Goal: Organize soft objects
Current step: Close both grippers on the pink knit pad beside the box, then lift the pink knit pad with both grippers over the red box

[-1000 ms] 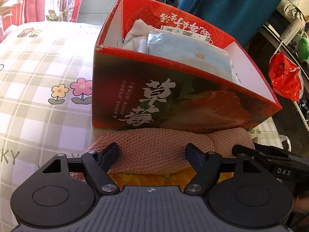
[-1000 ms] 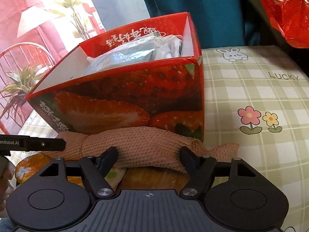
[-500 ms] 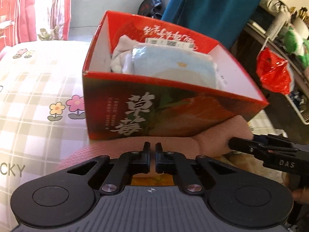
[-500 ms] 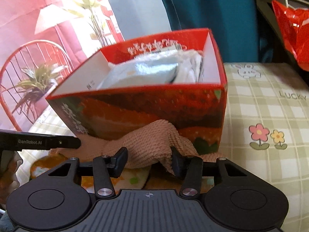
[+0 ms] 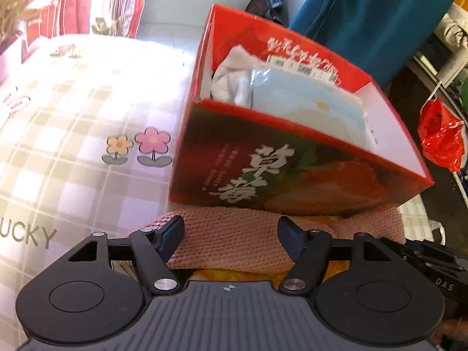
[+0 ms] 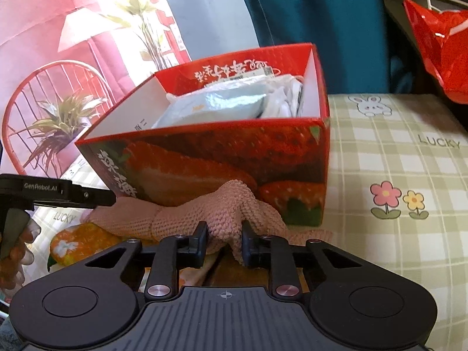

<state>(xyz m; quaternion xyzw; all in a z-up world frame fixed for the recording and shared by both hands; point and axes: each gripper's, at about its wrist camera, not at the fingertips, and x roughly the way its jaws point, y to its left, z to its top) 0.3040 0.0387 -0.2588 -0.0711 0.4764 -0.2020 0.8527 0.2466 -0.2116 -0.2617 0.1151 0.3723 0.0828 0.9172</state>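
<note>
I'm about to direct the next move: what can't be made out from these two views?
- What lies under the blue packet in the red box: both views, hidden by the packet and the box walls.
- Most of the orange thing under the pink cloth: covered by cloth and gripper bodies.
- Box lettering: left wrist view, motion-blurred.
- Cloth's near edge: hidden behind both gripper bodies.

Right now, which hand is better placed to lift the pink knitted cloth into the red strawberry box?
Right. The right tool is closing on a bunched fold of the pink knitted cloth; the left tool is opening.
</note>
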